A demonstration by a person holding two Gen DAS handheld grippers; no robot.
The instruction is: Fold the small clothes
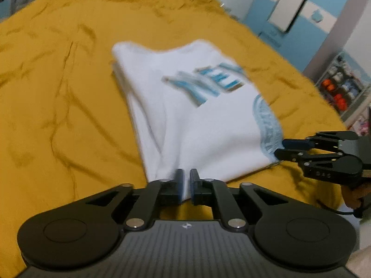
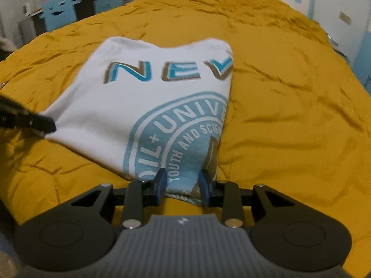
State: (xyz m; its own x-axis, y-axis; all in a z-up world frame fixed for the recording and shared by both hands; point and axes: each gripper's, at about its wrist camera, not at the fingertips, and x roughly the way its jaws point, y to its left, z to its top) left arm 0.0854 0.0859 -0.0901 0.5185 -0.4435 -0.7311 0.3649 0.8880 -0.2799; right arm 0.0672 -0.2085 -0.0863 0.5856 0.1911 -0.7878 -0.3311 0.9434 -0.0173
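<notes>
White T-shirt (image 1: 185,115) cloth is pinched at its near edge by the left hand-held gripper (image 1: 185,186), whose fingers are nearly together. The right hand-held gripper (image 2: 183,186) clamps the near corner, a bunch of printed fabric between its wider-set fingers. Beyond both, the folded shirt lies on the mustard bedspread (image 2: 289,115).

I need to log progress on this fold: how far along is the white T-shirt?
Done: the white T-shirt lies on the yellow bedspread with its sides already folded in, a narrow strip cutting the print. In hand: the left gripper and right gripper each pinch a near corner of the hem. Left: carrying that edge toward the far end for the crosswise fold, which does not look done yet.
</notes>
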